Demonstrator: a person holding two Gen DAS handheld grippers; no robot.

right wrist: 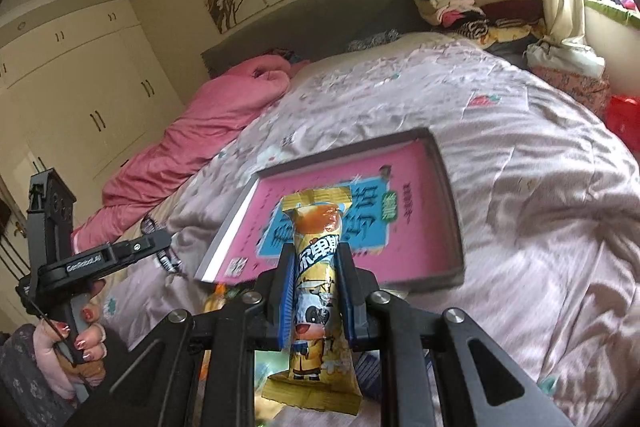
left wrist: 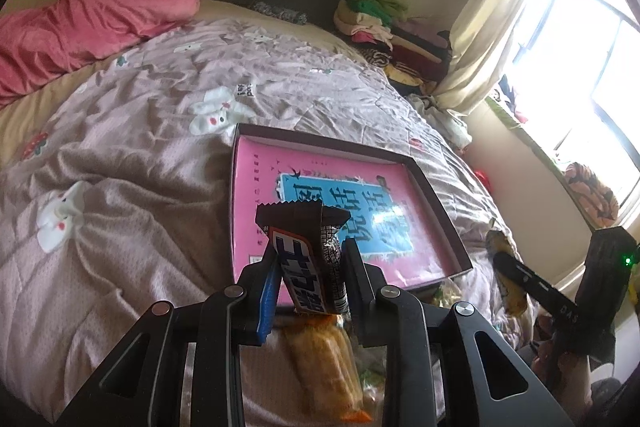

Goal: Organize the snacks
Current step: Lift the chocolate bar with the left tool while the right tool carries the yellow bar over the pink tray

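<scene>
In the left wrist view, a rumpled quilt (left wrist: pixel 132 147) fills the left of the frame, and its soft folds are judged a poor landing place: a snack let go short of the box would be lost among the creases. At lower centre the left gripper (left wrist: pixel 310 259) is seen pinching a brown chocolate bar (left wrist: pixel 308 251), held upright by its lower part with the crimped top free above the pads; a slip or twist could be caused by the glossy wrapper. Beneath it, at the bottom of the frame, an orange-wrapped snack (left wrist: pixel 328 367) lies on the bed among other packets that are too blurred to be named. Above and right of centre the shallow box (left wrist: pixel 440 211) with a pink printed floor is seen lying tilted on the quilt, and it could be tipped or shoved if its low rim were struck. In the right wrist view, at the lower left, a hand (right wrist: pixel 76 343) is seen around the other tool's handle, so a clash of the two tools over the box is thought possible. At centre the right gripper (right wrist: pixel 318 283) is pressed onto a yellow snack packet (right wrist: pixel 318 279), gripped mid-length with both ends overhanging, and the loose lower end could snag on the box wall.
</scene>
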